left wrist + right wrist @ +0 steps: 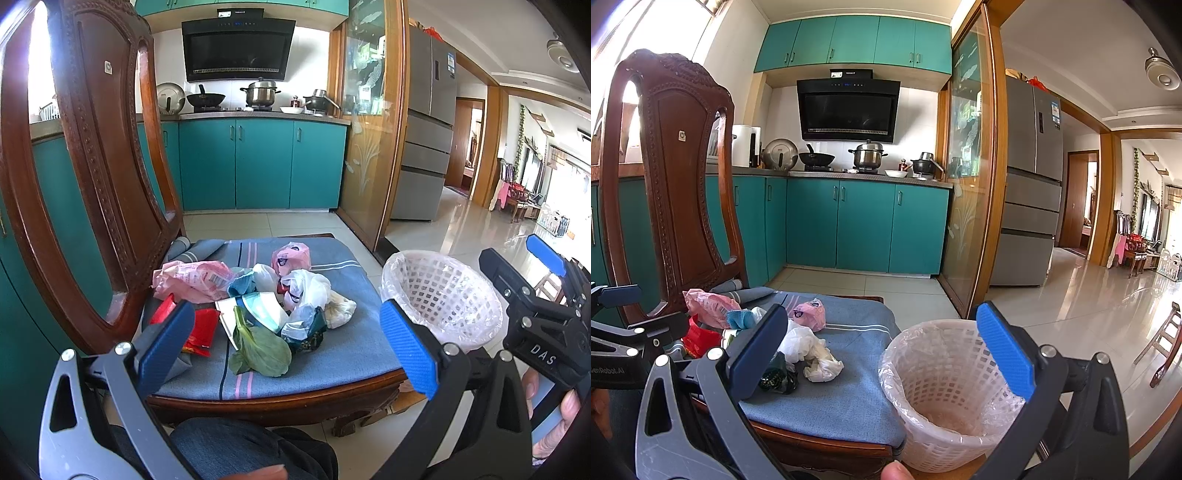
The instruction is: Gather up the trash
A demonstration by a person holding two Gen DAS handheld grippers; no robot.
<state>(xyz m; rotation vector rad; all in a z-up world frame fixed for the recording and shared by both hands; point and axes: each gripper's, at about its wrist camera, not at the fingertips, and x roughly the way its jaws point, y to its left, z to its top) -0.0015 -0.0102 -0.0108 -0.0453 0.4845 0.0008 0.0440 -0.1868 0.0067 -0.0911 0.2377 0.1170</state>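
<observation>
The left tongs point(291, 341) stood wide apart and gripped nothing, hovering above the near edge of a carved dark-wood chair point(99, 147) whose seat carried a blue-grey striped cushion point(332, 354). On that cushion lay the trash in a loose heap: a crumpled pink plastic bag with a printed label point(192, 278), a red foil wrapper point(199, 330) at the left, a smaller knotted pink bag point(291, 256) at the far side, a white plastic bag point(308, 286), a crumpled off-white paper wad point(340, 306), a white card-and-plastic packet point(255, 310), a dark green patterned wrapper point(310, 330), and a green vegetable leaf point(258, 350) nearest the camera. The leaf lay between the two left fingers as seen from the left wrist view, not touching either. Just beside the chair on its right stood a white lattice plastic waste basket lined with a clear bag point(945, 380); its interior appeared bare of trash. The right tongs point(882, 360) were likewise spread wide and empty, held over the gap between the cushion's right edge and the basket, the bright blue finger point(1004, 354) over the basket rim. Behind stood teal kitchen cabinets point(849, 225) carrying pots on the counter point(831, 174)
</observation>
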